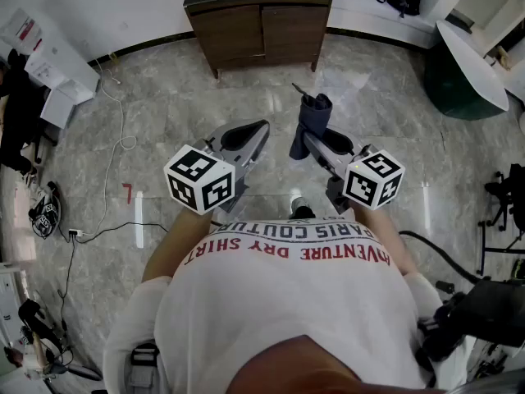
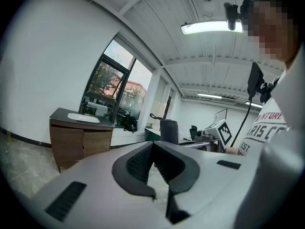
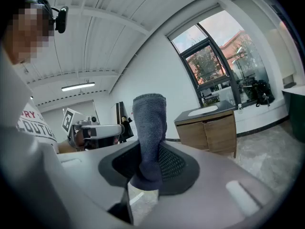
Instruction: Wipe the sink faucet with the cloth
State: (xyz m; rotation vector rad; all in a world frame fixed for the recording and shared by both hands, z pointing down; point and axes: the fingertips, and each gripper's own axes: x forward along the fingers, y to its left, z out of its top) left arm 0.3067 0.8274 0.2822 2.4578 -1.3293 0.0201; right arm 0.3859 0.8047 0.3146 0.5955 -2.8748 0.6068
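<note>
Right gripper [image 3: 148, 162] pinching cloth [image 3: 150, 123], cabinet [image 1: 262, 27] ahead, floor cable [image 1: 113, 156]

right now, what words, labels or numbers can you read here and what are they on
"ADVENTURE DRY SHIRT": white shirt, upside down in the head view.
"ARIS COUTUR": same shirt, ends cut off.
Box labels: too small to read.
Marker cubes: patterns only, no text.

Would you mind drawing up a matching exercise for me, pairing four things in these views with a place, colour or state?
Things:
1. cloth
2. left gripper
3. cabinet
4. shirt

Descriptions:
A. stands against the far wall
B. white with red lettering
C. jaws together, nothing between them
D. clamped in the right gripper

Pairs: 1-D, 2-C, 3-A, 4-B
</note>
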